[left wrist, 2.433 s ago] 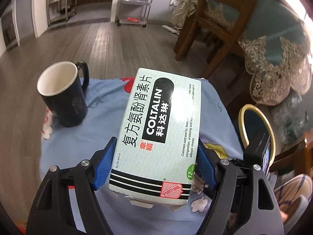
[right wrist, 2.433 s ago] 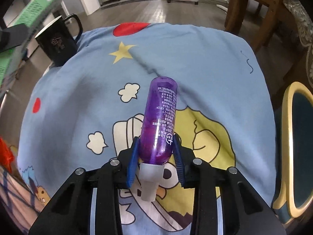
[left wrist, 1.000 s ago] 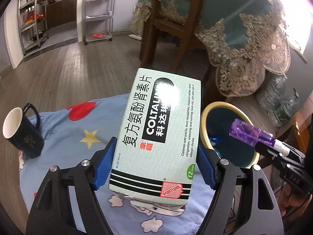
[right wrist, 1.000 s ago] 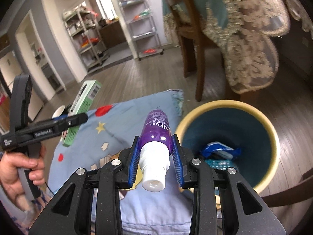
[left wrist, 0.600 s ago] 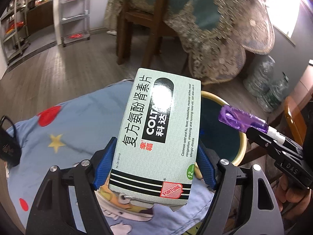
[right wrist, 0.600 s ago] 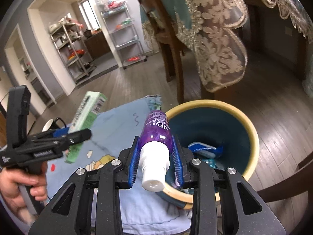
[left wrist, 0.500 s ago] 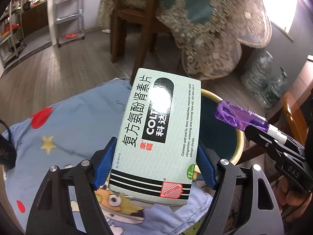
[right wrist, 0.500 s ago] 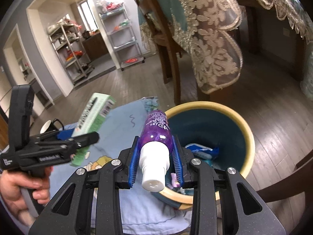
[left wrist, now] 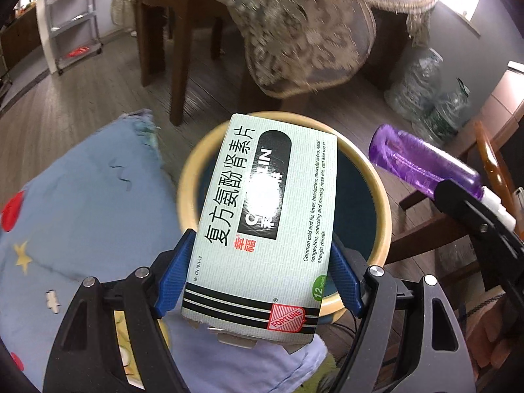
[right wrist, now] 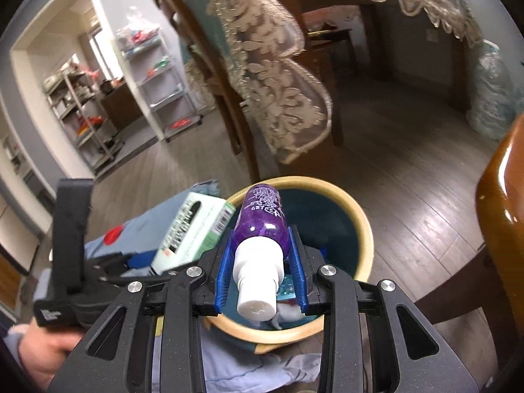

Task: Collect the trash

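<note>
The left gripper (left wrist: 258, 278) is clamped on a pale green medicine box (left wrist: 265, 222), held over the open bin (left wrist: 383, 196) with the yellow rim. The right gripper (right wrist: 262, 275) is clamped on a purple bottle (right wrist: 262, 222), white cap toward the camera, also above the bin opening. Wrappers (right wrist: 288, 286) lie inside the bin. The two grippers are near each other over the bin, box just beside bottle. A blue patterned cloth (left wrist: 82, 213) lies against the bin's left side. A wooden chair (right wrist: 226, 98) and lace tablecloth (right wrist: 275, 75) stand behind the bin; plastic bottles (left wrist: 422, 88) stand well apart on the floor.
</note>
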Demonstrator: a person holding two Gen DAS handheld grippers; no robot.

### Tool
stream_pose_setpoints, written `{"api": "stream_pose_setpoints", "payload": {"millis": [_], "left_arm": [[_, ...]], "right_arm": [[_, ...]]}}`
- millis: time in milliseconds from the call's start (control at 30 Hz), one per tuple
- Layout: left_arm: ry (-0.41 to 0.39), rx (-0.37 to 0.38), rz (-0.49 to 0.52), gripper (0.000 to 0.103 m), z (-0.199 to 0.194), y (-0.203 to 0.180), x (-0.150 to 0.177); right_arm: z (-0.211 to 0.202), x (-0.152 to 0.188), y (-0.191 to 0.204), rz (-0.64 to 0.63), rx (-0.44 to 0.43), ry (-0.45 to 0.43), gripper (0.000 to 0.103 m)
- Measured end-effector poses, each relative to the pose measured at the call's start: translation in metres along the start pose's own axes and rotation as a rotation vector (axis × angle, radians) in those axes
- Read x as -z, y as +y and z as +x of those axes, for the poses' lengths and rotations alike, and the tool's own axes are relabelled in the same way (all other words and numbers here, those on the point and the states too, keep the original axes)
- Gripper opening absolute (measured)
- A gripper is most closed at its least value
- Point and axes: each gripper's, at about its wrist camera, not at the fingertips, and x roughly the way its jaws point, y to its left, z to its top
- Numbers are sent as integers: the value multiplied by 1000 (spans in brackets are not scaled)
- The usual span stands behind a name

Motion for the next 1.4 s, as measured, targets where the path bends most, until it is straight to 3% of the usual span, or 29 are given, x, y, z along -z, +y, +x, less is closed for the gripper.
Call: {"api": "stream_pose_setpoints", "payload": {"millis": [167,233,333,900,1067,1400], "left_arm": [[36,-15,-3,76,15,-5,-2],[37,-33,-6,84,15,-3,-2],[24,-48,-8,84,8,3,-1],[-31,-49,-13,85,-36,46,21],[-55,-36,13,87,-45,43,24],[-141,-45,51,94,-71,31,30]], "right_arm": [[3,-1,-13,48,5,11,33],[7,0,-14,51,8,21,33],[15,2,-12,48,12,50,33],[97,23,-3,1,113,300,35],[84,21,7,-21,97,254,56],[17,13,13,-51,59,117,63]]}}
